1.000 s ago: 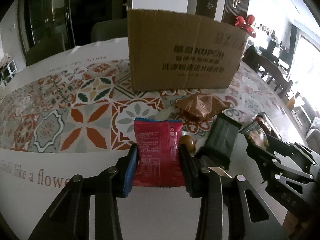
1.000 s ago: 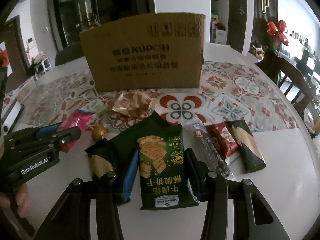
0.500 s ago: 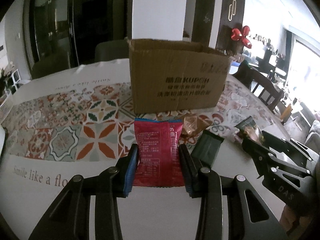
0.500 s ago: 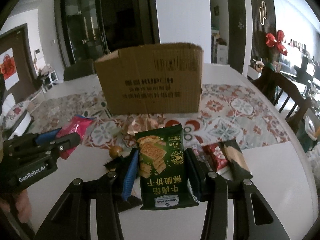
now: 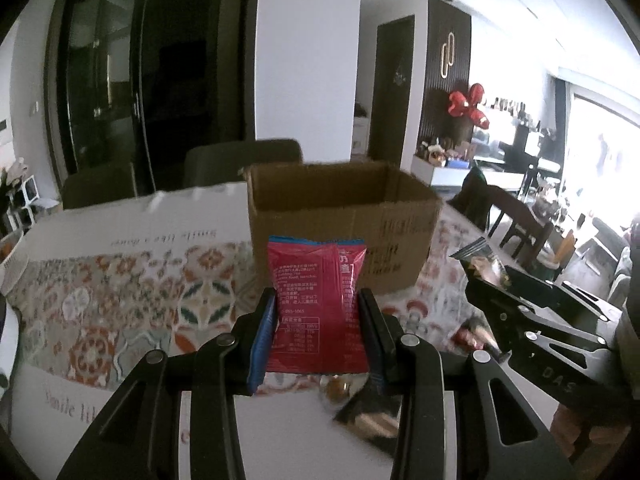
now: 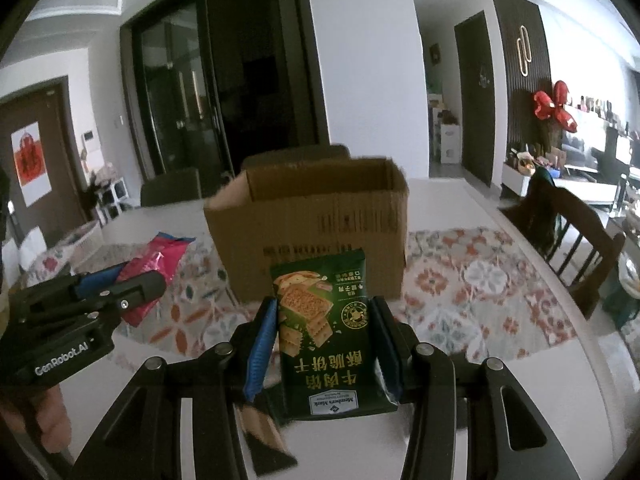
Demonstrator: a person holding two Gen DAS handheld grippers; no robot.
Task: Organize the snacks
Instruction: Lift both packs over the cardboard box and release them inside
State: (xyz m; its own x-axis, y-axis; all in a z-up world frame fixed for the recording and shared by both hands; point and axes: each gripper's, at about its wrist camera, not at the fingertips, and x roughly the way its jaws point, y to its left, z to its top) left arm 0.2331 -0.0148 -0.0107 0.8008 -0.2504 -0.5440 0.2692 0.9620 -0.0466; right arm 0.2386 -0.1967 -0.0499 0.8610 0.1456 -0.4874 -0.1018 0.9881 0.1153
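My left gripper (image 5: 316, 312) is shut on a red snack packet (image 5: 316, 300) and holds it above the table, level with the front of the open cardboard box (image 5: 340, 220). My right gripper (image 6: 324, 320) is shut on a green cracker packet (image 6: 328, 328), raised in front of the same box (image 6: 312, 220). The left gripper and its red packet (image 6: 156, 268) show at the left of the right wrist view. The right gripper body (image 5: 540, 320) shows at the right of the left wrist view.
A patterned tablecloth (image 5: 120, 288) covers the table. More snack packets lie below the grippers, among them a dark packet (image 5: 372, 416) and a small round brown snack (image 5: 336, 390). Wooden chairs (image 6: 572, 240) stand at the right, dark chairs behind the box.
Both grippers have risen with their packets, from just above the table to about the height of the box's rim. The box's open top now shows. Both grips are unchanged.
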